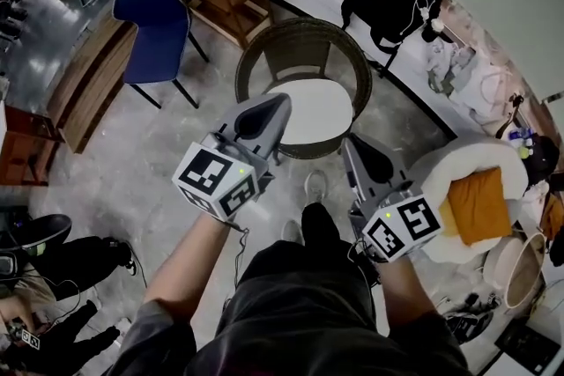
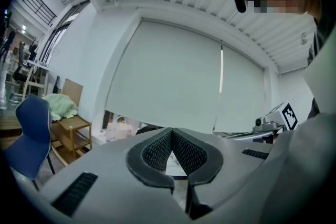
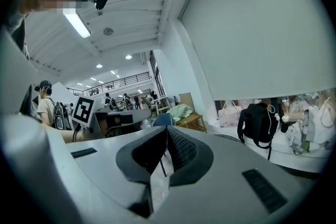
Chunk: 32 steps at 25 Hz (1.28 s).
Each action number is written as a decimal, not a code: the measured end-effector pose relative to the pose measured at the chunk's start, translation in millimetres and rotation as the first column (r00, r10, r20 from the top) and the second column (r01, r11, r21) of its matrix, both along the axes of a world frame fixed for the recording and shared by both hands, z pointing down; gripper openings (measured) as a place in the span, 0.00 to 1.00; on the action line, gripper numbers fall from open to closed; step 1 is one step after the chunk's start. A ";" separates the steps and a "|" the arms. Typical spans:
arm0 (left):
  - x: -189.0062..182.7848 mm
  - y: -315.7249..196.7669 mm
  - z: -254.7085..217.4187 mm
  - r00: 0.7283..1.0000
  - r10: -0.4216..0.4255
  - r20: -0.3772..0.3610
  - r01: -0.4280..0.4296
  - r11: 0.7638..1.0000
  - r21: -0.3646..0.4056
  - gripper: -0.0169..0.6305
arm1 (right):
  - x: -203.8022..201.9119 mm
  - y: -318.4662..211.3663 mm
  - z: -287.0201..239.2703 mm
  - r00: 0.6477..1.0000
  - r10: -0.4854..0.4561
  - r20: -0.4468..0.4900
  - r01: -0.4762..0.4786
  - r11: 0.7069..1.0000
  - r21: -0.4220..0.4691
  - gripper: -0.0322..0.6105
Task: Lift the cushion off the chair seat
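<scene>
Concrete floor fills the head view, and dead ahead stands a round wicker chair [image 1: 304, 35] with a white cushion [image 1: 322, 114] lying flat on its seat. That looks like the target, though an orange cushion [image 1: 476, 205] also sits in a white round chair [image 1: 458, 156] off to the right. The left gripper [image 1: 280, 104] points at the wicker chair, its tip over the cushion's near-left edge in the picture. The right gripper [image 1: 351, 142] is just short of the chair's front.

The white cushion reads as a rounded oval, its longer run going left to right across the seat. It should be soft and light but floppy, so I'd pinch its near edge at two spots well apart, one per gripper.

Over to the left gripper view: the ribbed pads [image 2: 157, 150] meet at the tip with nothing between them. A blue chair [image 2: 31, 134] stands at the left.

Right gripper view: its jaws are likewise pressed together and empty, with a black backpack [image 3: 257, 123] against the far wall.
</scene>
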<state>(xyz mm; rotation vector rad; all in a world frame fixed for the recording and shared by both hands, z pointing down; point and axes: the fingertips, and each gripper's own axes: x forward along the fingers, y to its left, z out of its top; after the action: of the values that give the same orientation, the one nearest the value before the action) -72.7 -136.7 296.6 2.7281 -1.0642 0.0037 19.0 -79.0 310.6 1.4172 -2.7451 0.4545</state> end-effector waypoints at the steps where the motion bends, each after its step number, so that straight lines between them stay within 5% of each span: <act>1: 3.4 -7.8 5.6 1.000 0.004 0.009 -0.004 1.000 -0.002 0.04 | 1.9 -6.5 7.7 1.000 0.002 0.006 -0.002 1.000 -0.013 0.07; 18: 45.0 -146.2 146.8 0.988 0.083 0.130 -0.065 0.989 -0.135 0.04 | 19.7 -117.9 160.0 0.993 0.047 0.109 -0.021 0.973 -0.231 0.07; 32: 59.2 -234.5 331.0 0.927 0.225 0.299 -0.130 0.943 -0.307 0.10 | 29.5 -168.5 341.2 0.973 0.154 0.170 -0.058 0.882 -0.469 0.07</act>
<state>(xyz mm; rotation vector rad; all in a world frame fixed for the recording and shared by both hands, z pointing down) -13.5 -371.1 627.6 2.6005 -0.8047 0.6158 48.5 -247.5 651.8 1.4553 -2.4501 1.2272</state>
